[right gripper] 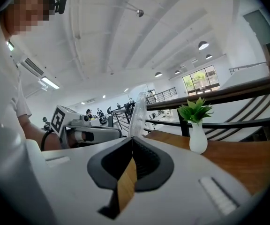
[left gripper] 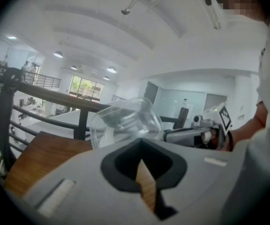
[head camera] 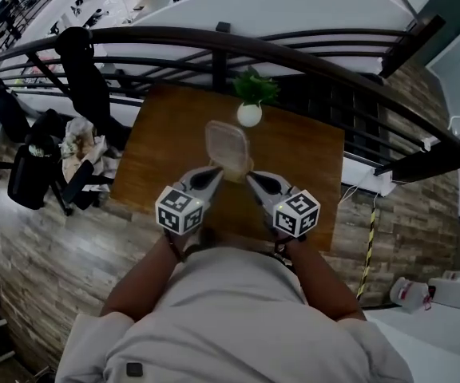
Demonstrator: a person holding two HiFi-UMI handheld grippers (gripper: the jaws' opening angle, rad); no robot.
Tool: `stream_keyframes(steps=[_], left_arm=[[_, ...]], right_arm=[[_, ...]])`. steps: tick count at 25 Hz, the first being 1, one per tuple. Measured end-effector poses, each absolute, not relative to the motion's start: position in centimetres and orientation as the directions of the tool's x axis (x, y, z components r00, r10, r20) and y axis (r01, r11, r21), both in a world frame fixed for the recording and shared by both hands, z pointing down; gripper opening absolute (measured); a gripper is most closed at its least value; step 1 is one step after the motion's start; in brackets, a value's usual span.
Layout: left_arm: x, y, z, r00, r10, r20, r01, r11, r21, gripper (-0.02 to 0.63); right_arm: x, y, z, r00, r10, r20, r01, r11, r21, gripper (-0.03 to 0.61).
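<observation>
A clear plastic container [head camera: 228,148] hangs above the wooden table [head camera: 310,158], held between both grippers. My left gripper [head camera: 216,171] is shut on its near left edge; in the left gripper view the see-through tub [left gripper: 124,123] sits right at the closed tips [left gripper: 142,142]. My right gripper [head camera: 248,175] is shut on the near right edge, and the right gripper view shows the plastic edge-on as a thin sheet [right gripper: 137,110] rising from the tips [right gripper: 131,138]. Each gripper sees the other across the container: the right gripper [left gripper: 196,132] and the left gripper [right gripper: 86,130].
A small green plant in a white vase [head camera: 250,102] [right gripper: 197,131] stands at the table's far edge, just beyond the container. A dark curved railing [head camera: 214,42] runs behind the table over a drop. Black chairs with clutter [head camera: 46,158] stand to the left on the wood floor.
</observation>
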State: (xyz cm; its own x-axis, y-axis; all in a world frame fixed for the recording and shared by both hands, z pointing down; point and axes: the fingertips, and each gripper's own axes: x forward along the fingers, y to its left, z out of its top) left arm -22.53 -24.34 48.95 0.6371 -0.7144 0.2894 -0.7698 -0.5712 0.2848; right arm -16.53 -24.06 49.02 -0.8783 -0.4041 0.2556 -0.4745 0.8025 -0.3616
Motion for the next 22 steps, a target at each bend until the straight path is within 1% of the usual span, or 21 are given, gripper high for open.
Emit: stream_keyframes(steps=[8,14,22], left_arm=[[-15.6,-20.5,49.1,0.57,-0.767,0.295,-0.819,-0.5,0.281,0.003],[-10.9,-16.0,48.2,0.515,-0.805,0.294,-0.854,-0.454,0.254,0.003],[-8.9,-10.4,46.9,0.438,-0.848,0.298,-0.894,-0.378,0.24,0.003]], right_arm=[[-10.2,-20.8,49.3,-0.92,-0.309,0.24,-0.381,0.849,-0.367,0.006],[-5.6,-17.1,48.4,-0.949,-0.244,0.201,-0.305,0.874,-0.379,0.006],[-2.9,-12.1,46.9,-0.973,-0.182,0.146,-0.227,0.877,-0.424,0.006]])
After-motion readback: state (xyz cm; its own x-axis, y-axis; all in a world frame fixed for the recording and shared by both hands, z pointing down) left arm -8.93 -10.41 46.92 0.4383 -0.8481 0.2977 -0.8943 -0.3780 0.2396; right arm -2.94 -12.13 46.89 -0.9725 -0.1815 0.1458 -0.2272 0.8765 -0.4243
